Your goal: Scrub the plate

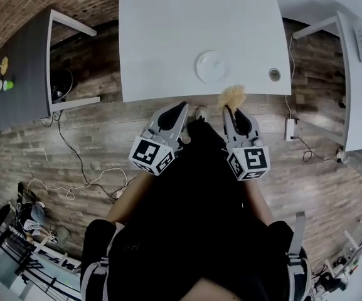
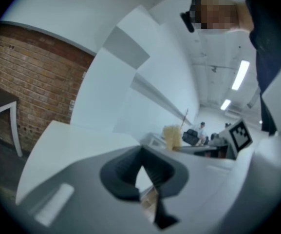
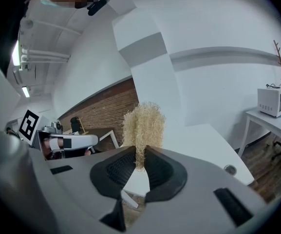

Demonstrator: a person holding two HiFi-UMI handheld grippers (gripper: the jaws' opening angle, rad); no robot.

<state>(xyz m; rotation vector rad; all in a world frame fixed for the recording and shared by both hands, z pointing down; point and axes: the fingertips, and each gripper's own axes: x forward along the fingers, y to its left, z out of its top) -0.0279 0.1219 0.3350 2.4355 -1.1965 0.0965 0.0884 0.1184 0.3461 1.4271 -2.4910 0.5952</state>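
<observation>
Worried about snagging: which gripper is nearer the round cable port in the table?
Right. The right gripper, shut on the scrubber, hangs off the table's near edge, below-left of the cable port. The left gripper, shut, is much farther left.

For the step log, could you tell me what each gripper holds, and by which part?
The right gripper pinches a tan fibrous scrubber by one end; the left gripper is shut on nothing.
</observation>
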